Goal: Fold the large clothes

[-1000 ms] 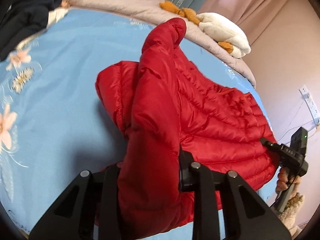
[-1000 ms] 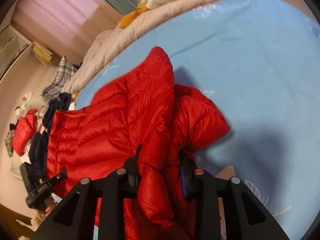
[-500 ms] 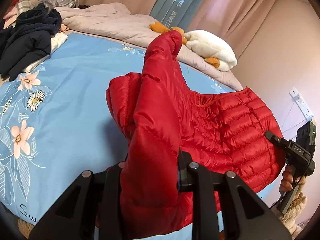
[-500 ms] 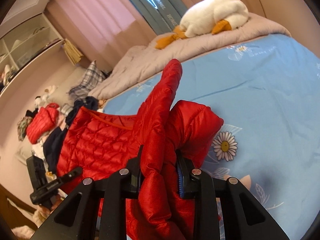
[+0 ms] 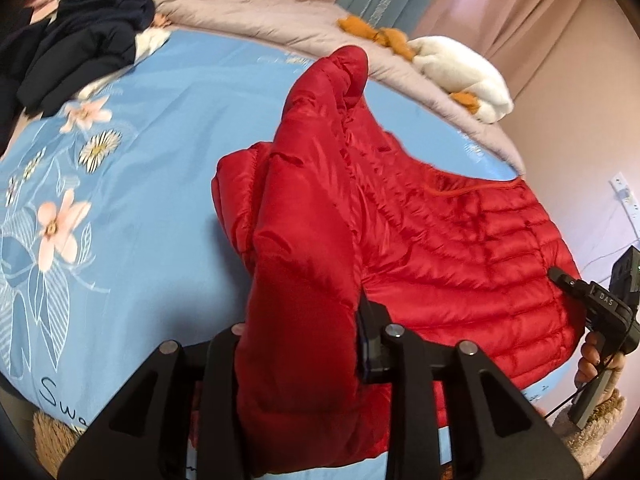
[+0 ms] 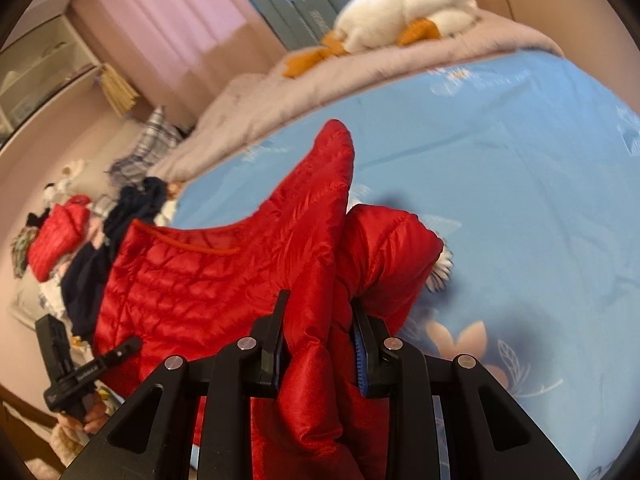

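1. Red quilted puffer jacket (image 5: 460,248) spreads across the blue floral bedsheet (image 5: 152,184), part of it lifted off the bed by both tools.
2. Left tool (image 5: 300,344) grasps a thick fold of the jacket's padded fabric; its jaws have just been easing wider, the fold between them and pressed by the pads.
3. Right tool (image 6: 320,344) is clenched on another bunched fold, which rises in a peak beyond its fingertips.
4. Between the two tools, the jacket's body sags toward the sheet.
5. Behind, a white plush duck (image 6: 400,12) lies on a grey duvet (image 5: 256,20).
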Motion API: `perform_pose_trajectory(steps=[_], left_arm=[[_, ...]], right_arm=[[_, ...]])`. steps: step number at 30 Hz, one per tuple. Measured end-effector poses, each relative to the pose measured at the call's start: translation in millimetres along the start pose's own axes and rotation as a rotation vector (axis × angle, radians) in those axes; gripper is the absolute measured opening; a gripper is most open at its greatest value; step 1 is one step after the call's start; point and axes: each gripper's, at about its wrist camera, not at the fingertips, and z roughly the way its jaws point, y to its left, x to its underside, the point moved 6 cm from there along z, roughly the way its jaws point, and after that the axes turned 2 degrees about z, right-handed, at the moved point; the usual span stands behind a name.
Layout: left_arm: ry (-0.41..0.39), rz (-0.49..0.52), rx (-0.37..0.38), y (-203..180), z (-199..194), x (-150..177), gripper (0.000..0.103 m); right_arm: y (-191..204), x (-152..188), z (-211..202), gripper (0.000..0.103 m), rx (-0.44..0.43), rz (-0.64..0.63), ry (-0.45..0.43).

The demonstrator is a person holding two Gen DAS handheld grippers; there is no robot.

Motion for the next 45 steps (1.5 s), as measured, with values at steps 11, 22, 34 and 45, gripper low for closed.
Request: perform_pose_trajectory(steps=[11, 22, 34, 45], left_arm=[[0.018, -0.019, -0.056, 11.4, -0.1, 12.8, 0.082], [-0.081, 0.046, -0.104, -1.9, -45.6, 1.6, 0.102], [-0.191, 0.134, -0.109, -38.2, -89.2, -5.0, 0.103], [-0.199, 0.136, -0.09, -50.9, -93.4, -1.4, 0.103]], right_arm=[[-22.0, 11.7, 2.2, 0.06, 0.185, 0.047, 0.047], [-5.3, 1.8, -45.4, 0.093, 0.319, -0.035, -0.119], [55.8, 7.3, -73.3, 0.098, 0.326, -0.259, -0.245], [71.8, 16.3, -74.9, 0.098, 0.28, -0.258, -0.267]])
